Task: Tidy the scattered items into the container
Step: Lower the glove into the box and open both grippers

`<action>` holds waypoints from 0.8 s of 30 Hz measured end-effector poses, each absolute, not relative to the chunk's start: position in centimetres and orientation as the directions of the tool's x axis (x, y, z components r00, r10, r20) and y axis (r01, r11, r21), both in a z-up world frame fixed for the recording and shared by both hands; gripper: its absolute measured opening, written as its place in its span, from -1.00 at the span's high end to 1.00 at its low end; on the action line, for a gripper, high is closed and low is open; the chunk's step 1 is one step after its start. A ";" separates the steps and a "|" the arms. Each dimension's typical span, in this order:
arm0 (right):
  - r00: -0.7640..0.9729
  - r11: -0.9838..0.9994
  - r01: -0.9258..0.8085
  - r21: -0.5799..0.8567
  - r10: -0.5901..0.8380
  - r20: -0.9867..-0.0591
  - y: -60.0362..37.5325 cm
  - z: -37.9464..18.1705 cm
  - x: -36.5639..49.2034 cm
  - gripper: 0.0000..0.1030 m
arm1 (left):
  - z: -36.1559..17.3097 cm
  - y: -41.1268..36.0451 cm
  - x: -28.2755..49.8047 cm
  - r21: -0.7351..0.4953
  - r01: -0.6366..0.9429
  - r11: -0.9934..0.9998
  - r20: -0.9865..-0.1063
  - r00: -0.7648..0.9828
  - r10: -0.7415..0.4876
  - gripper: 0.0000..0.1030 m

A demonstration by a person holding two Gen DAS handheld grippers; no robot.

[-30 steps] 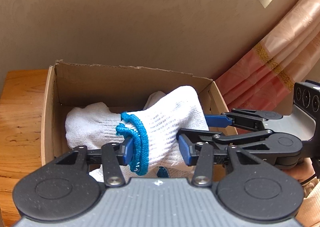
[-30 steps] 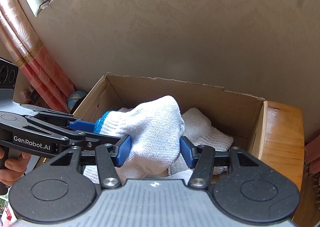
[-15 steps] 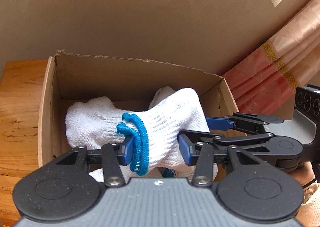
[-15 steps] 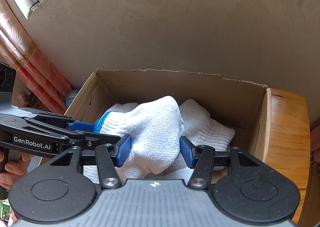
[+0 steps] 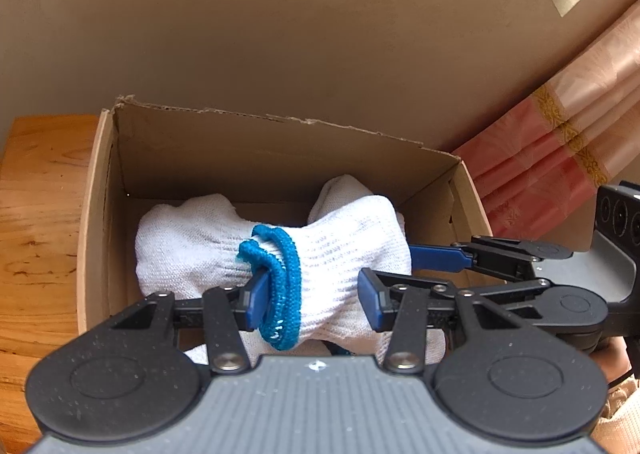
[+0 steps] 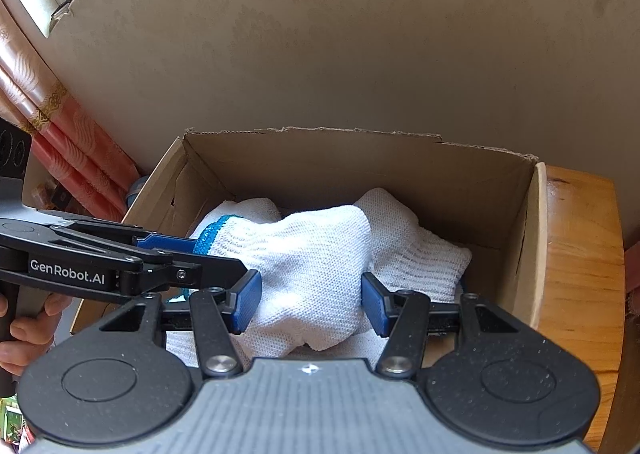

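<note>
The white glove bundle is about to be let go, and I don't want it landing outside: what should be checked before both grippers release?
1. white glove bundle is over the cardboard box opening: ok.
2. left gripper gripping the cuff end: ok.
3. right gripper gripping the other end: ok.
4. Bundle resting on the gloves below: cannot tell.
5. Fingers clear of the box walls: ok.

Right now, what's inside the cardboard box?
White knitted gloves with blue cuffs fill the cardboard box; both hand-held grippers grip one of them. Whatever lies beneath the gloves is covered.
</note>
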State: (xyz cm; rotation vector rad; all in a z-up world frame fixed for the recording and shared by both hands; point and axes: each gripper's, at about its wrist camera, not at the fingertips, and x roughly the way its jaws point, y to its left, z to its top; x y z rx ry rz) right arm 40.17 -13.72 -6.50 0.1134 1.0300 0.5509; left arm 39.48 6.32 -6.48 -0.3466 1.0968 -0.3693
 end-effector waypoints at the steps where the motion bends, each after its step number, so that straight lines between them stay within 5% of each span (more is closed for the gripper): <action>1: 0.393 0.859 -0.381 0.341 0.484 -0.782 -13.7 -6.5 40.2 -0.17 | -6.5 6.3 39.4 -0.445 0.119 0.887 -0.793 0.408 -0.453 0.12; 18: 0.430 0.862 -0.385 0.329 0.483 -0.763 -14.2 -4.4 39.0 -0.32 | -3.8 6.5 37.6 -0.359 0.171 0.917 -0.788 0.471 -0.396 0.08; 24: 0.441 0.861 -0.408 0.303 0.476 -0.761 -13.9 -3.0 37.5 -0.46 | -1.9 6.1 36.1 -0.285 0.208 0.936 -0.781 0.516 -0.352 -0.10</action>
